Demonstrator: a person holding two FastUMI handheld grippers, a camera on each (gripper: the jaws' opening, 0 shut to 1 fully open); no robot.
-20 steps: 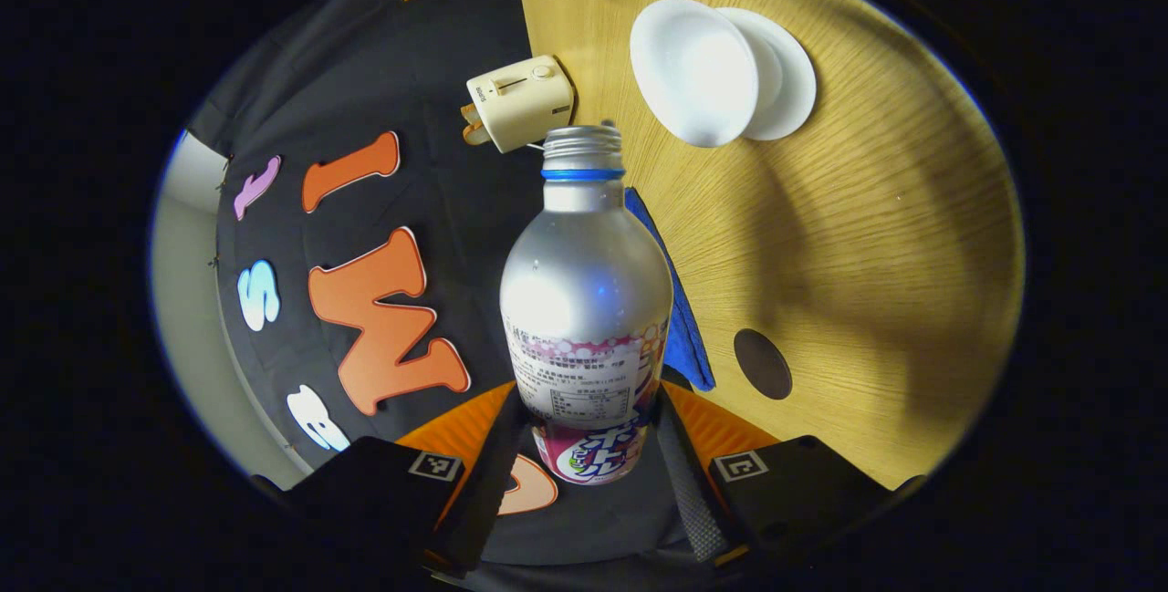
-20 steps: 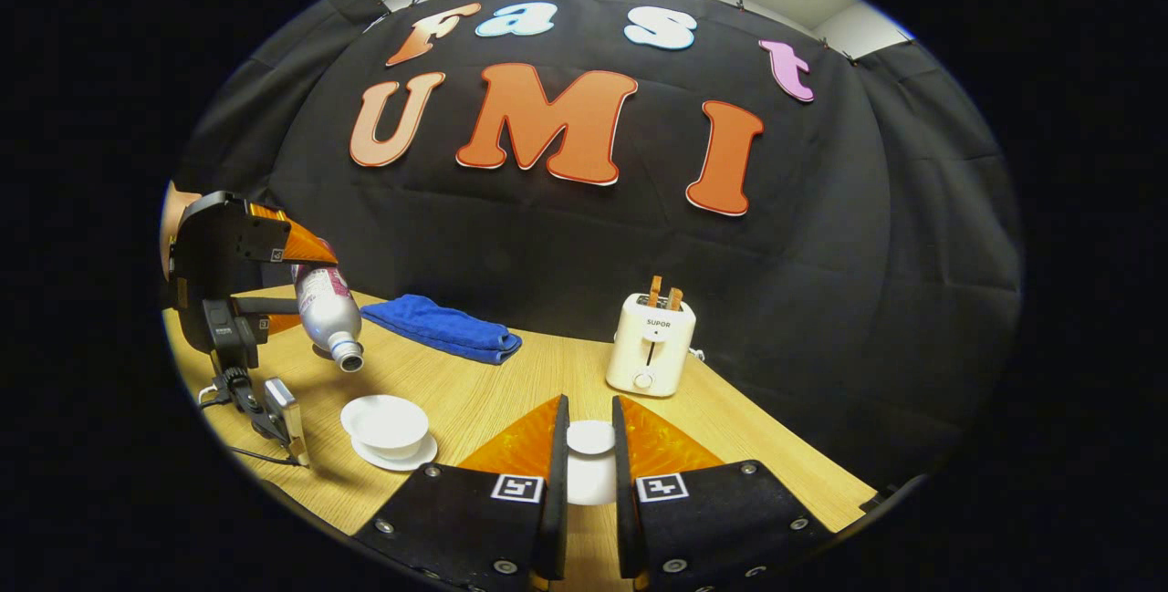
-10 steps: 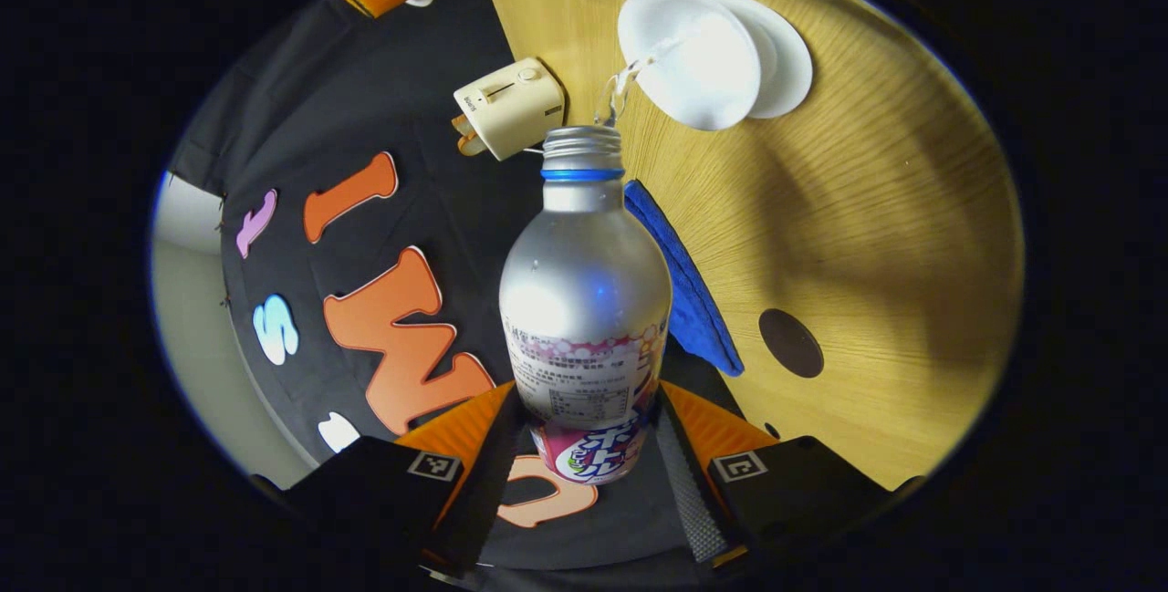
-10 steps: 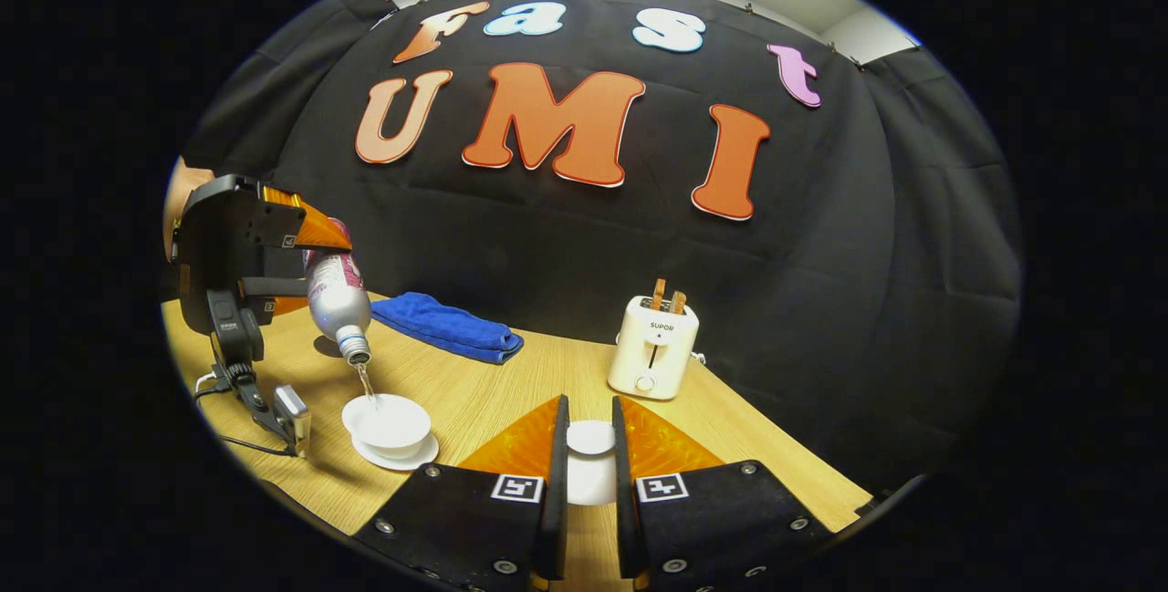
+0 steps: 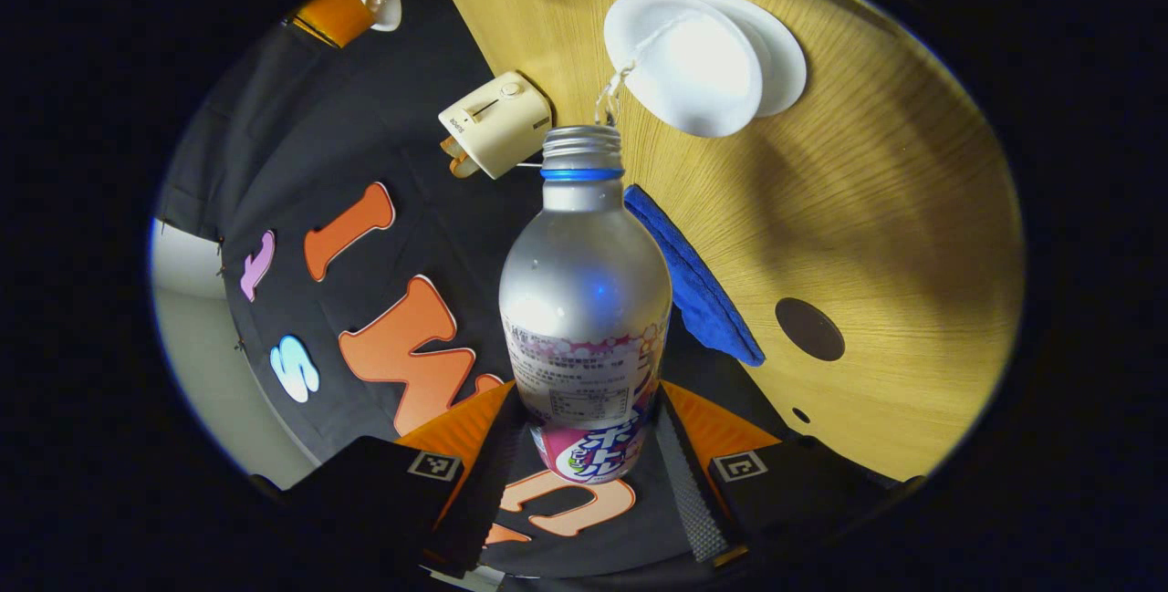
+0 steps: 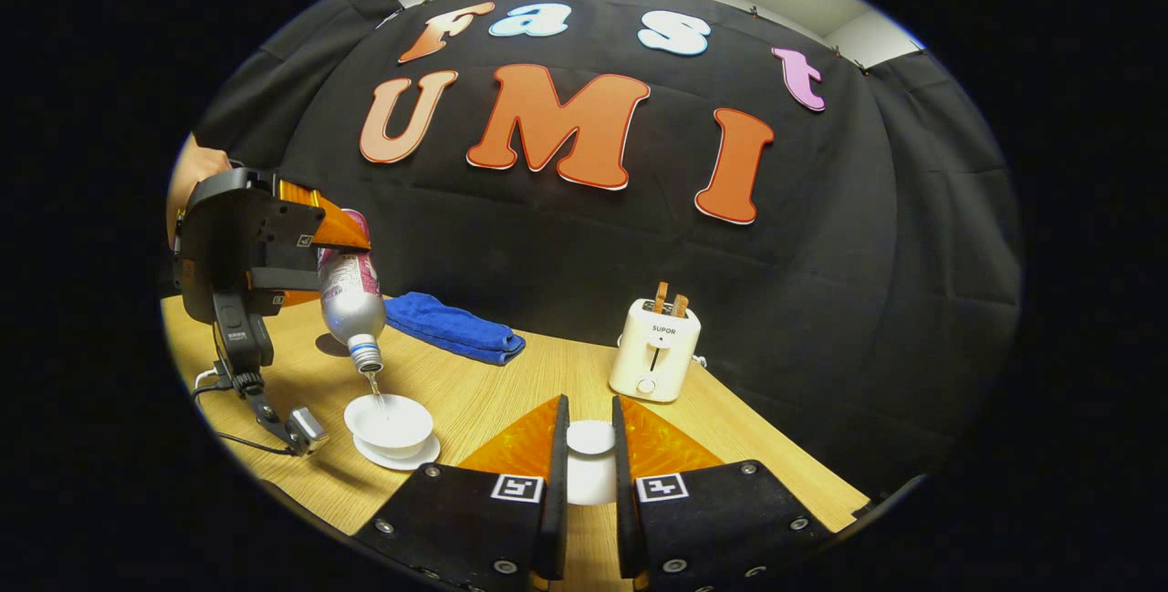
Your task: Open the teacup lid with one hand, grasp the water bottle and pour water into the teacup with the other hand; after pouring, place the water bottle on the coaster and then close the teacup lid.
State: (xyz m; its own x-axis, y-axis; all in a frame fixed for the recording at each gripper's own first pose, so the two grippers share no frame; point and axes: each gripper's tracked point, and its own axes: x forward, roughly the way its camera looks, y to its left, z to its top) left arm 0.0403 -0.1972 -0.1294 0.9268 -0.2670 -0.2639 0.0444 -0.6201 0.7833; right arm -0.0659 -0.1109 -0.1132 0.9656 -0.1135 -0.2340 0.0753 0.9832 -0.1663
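My left gripper is shut on a silver water bottle with a pink label, tipped mouth-down. A thin stream of water runs from its mouth into the white teacup on its saucer. In the right gripper view the left gripper holds the bottle steeply tilted above the teacup. My right gripper is shut on the white teacup lid, held above the table to the right of the cup. A dark round coaster lies on the wooden table.
A folded blue cloth lies at the back of the table, beside the bottle. A cream toaster with toast stands at the back right. A cable and small metal piece hang under the left gripper, close to the saucer.
The bottle has tipped further mouth-down and moved closer over the teacup; water began pouring and keeps running. The right gripper with the lid has stayed still.
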